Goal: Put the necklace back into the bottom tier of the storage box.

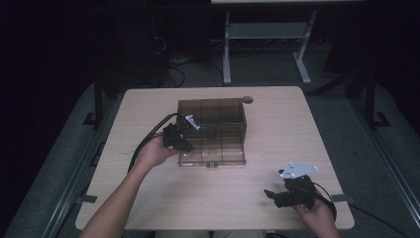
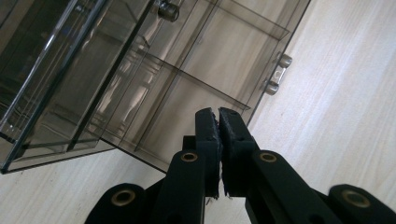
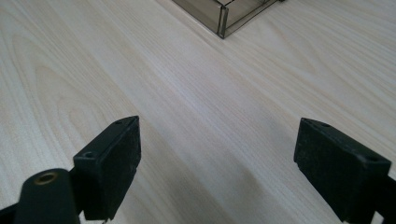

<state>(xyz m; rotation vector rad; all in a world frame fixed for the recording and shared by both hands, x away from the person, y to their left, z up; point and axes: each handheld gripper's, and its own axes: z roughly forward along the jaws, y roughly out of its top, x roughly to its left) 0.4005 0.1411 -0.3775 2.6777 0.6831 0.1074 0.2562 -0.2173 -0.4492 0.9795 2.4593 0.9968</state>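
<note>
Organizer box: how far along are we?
Done: the box stands open, lid up, on the table; compartments look empty. In hand: the left claw, shut with nothing between its jaws, sits at the box's left wall. Left: the lid isn't closed; the right claw waits open over bare table.

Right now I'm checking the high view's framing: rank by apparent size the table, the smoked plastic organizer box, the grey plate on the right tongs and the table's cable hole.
1. Table
2. Smoked plastic organizer box
3. Grey plate on the right tongs
4. Cable hole
</note>
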